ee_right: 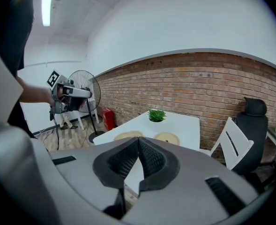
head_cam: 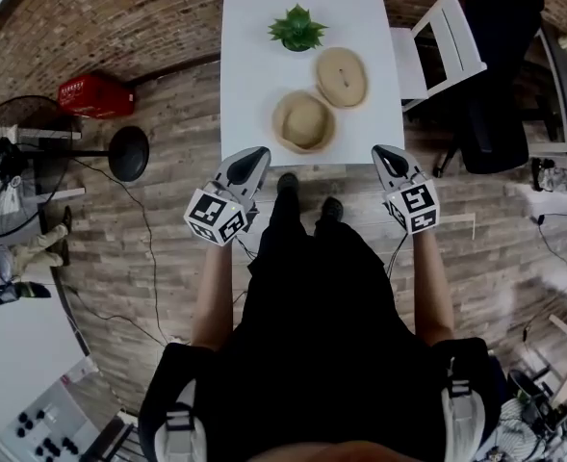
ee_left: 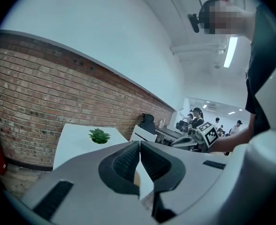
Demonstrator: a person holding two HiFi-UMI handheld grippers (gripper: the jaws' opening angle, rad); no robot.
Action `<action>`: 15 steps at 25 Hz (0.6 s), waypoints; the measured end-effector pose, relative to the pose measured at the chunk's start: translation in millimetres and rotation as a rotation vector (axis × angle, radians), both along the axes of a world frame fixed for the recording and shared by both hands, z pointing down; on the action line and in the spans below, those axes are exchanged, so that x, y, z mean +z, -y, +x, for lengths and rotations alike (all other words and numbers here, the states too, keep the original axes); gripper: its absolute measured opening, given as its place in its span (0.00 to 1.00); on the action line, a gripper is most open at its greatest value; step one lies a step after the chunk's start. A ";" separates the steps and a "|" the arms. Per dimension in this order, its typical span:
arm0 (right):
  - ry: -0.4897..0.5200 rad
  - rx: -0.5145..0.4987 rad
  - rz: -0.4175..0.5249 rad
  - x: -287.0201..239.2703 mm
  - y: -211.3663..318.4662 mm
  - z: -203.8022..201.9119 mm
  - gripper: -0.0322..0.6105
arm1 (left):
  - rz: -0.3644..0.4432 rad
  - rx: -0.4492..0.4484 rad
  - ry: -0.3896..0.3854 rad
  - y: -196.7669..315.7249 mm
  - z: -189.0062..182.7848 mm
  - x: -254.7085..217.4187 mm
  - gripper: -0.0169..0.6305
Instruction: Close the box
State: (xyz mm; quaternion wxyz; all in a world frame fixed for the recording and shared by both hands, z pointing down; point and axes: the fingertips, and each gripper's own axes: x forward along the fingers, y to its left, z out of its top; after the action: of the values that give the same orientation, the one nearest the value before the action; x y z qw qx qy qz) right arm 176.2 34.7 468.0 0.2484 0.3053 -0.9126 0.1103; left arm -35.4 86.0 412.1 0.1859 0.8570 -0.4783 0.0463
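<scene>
On the white table (head_cam: pixel 254 65) lie two round tan woven pieces: the nearer one (head_cam: pixel 303 121) looks like the open box, the farther one (head_cam: pixel 342 76) like its flat lid. The right gripper view shows both, the box (ee_right: pixel 128 135) and the lid (ee_right: pixel 167 138). My left gripper (head_cam: pixel 247 166) hovers just short of the table's near left corner, jaws shut and empty (ee_left: pixel 140 144). My right gripper (head_cam: pixel 391 160) hangs off the near right corner, also shut with nothing in it (ee_right: pixel 138 140). Neither touches the box.
A small green plant (head_cam: pixel 296 29) stands at the table's far end. A white folding chair (head_cam: pixel 442 41) and a black office chair (head_cam: pixel 500 65) stand to the right. A floor fan (head_cam: pixel 33 152) and a red case (head_cam: pixel 95 94) are to the left.
</scene>
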 end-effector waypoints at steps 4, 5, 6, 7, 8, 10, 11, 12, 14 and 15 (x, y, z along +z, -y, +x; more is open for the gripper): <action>-0.031 0.053 -0.007 8.4 15.8 -17.9 0.05 | 0.000 0.057 0.003 22.7 -24.7 6.7 0.06; -0.043 0.070 -0.006 10.6 21.1 -22.3 0.05 | -0.004 0.070 -0.002 30.5 -32.3 9.6 0.06; -0.053 0.087 -0.007 13.0 26.2 -26.6 0.05 | -0.009 0.085 -0.004 38.9 -39.8 13.2 0.06; -0.059 0.106 -0.010 15.6 30.9 -30.7 0.05 | -0.014 0.104 -0.002 47.7 -46.6 17.0 0.06; -0.061 0.124 -0.013 18.0 35.2 -34.9 0.05 | -0.017 0.126 0.004 57.0 -52.2 20.4 0.06; -0.060 0.164 -0.015 22.4 44.3 -43.8 0.05 | -0.014 0.174 0.015 76.8 -60.4 25.5 0.06; -0.060 0.185 -0.018 25.5 47.9 -48.1 0.05 | -0.013 0.196 0.017 86.4 -63.4 27.4 0.06; -0.057 0.205 -0.025 28.8 49.9 -52.7 0.05 | -0.012 0.218 0.018 94.7 -65.5 29.0 0.06; -0.048 0.237 -0.043 36.3 49.9 -61.4 0.05 | -0.014 0.262 0.019 107.5 -67.0 33.6 0.06; -0.048 0.249 -0.055 41.4 49.2 -65.1 0.05 | -0.018 0.282 0.022 112.8 -67.1 37.4 0.06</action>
State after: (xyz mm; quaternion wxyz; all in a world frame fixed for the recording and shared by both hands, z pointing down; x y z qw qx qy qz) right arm 111.1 -14.5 509.4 0.2627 0.4118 -0.8581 0.1583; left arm -102.6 -26.7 449.5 0.1800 0.9134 -0.3550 0.0859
